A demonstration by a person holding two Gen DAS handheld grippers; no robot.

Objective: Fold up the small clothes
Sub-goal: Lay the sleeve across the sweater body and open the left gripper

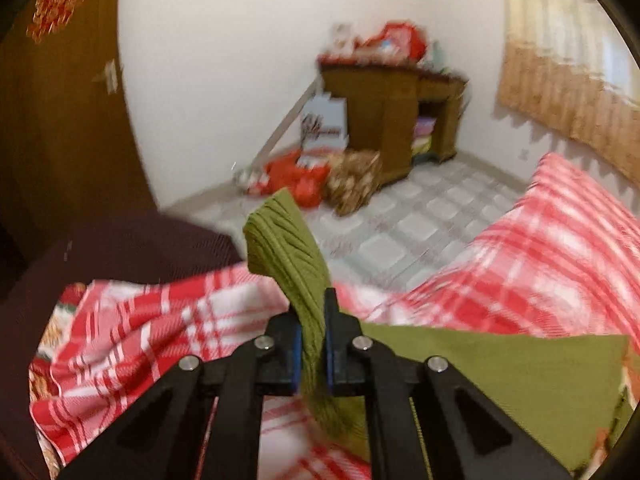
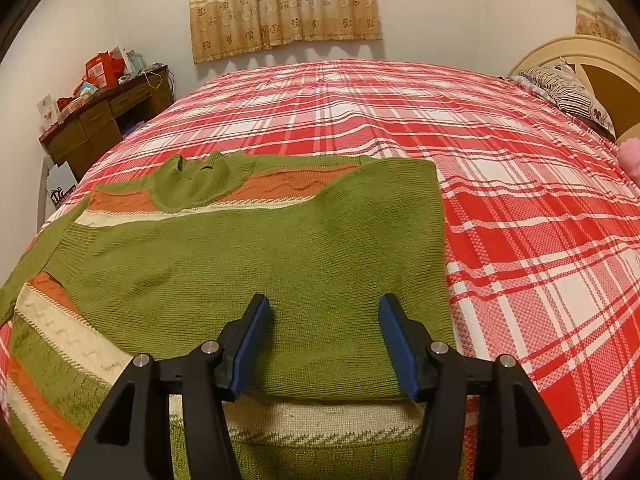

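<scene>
1. Left wrist view, left hand-held gripper [image 1: 311,344]: jaws closed tight on a ribbed green cuff [image 1: 286,248], which stands up out of the pads and flops over at its tip. This view is blurred.
2. Sweater [image 2: 256,264]: green knit with orange and cream bands, lying spread on the bed [image 2: 520,184] near its front left corner. The collar [image 2: 192,184] points away toward the curtain [image 2: 280,4]. One sleeve is already folded across the body, forming a flat green panel on top.
3. Handling, judged: soft, limp and fairly light, with no stiffness of its own. Any part lifted will drape and drag the layers beneath. The knit looks grippy rather than slippery, so a pinch should hold. Nothing fragile, though loose stitches could snag.
4. Where to take hold, judged: ribbed edges such as cuff and hem are the thickest and firmest; corners of the folded panel suit a clean fold line.
5. Right hand-held gripper [image 2: 324,344]: jaws stand partly apart and hold nothing. It hovers over the near edge of the folded green panel, cloth lying below and between the blue pads [image 2: 250,344]; whether they touch it cannot be told.
6. Plaid bedspread [image 1: 160,320]: rumpled beneath the left hand-held gripper, smooth elsewhere.
7. Desk [image 2: 100,124]: cluttered, beyond the bed's left side, well apart from the sweater.
</scene>
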